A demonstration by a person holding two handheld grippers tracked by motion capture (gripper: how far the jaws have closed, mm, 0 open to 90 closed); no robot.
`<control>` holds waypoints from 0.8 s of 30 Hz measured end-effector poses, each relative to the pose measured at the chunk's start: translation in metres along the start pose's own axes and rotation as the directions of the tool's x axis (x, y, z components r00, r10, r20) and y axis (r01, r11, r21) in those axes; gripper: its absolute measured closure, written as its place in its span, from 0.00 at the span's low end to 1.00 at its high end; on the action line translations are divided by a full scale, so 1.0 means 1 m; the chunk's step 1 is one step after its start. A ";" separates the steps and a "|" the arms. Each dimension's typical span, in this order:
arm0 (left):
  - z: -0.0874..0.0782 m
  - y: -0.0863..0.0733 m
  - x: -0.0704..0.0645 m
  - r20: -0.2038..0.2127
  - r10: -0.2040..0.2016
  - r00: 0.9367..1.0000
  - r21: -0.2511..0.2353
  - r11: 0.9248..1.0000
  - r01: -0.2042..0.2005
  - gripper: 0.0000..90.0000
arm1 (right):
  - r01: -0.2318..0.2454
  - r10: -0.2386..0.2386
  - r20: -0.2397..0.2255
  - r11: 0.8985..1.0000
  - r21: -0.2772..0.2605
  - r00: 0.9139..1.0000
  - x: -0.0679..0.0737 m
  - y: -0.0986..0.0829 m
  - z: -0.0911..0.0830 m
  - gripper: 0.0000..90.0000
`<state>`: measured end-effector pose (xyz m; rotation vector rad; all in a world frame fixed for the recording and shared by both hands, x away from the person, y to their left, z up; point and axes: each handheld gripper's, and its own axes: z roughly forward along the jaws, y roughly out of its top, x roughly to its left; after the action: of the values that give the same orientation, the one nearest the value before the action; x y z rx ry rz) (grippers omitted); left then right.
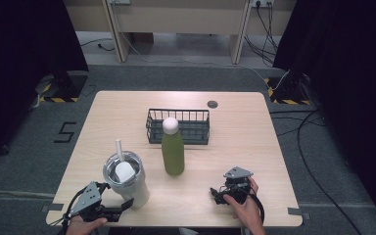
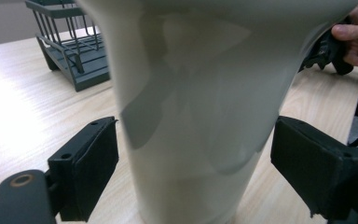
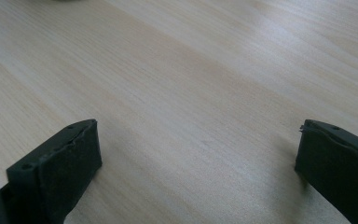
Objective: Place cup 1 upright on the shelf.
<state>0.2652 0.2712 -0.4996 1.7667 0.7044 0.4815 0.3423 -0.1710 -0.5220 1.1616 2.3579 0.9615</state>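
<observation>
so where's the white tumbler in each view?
High view: the tumbler stands at the table's near left, by the left tongs.
Left gripper view: tumbler at centre, between the open jaws.
Right gripper view: tabletop, no tumbler.
Shared landmark: wire basket.

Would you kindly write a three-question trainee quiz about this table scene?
1. True or false: the left tongs are clamped on the tumbler.
2. What stands between the tumbler and the basket? A) green bottle B) mug C) bowl
3. Fill in: the right tongs have only bare ____ between their jaws.

Key: 1 false, the jaws straddle it with gaps on both sides; 2 A, the bottle; 3 table.
</observation>
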 end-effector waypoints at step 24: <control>0.026 -0.001 -0.002 -0.019 -0.024 1.000 -0.074 0.997 0.022 0.10 | 0.000 0.000 0.000 1.000 0.000 1.000 0.000 0.000 0.000 0.00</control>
<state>0.2797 0.2514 -0.5085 1.6854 0.7118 0.5036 0.3423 -0.1710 -0.5220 1.1611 2.3585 0.9617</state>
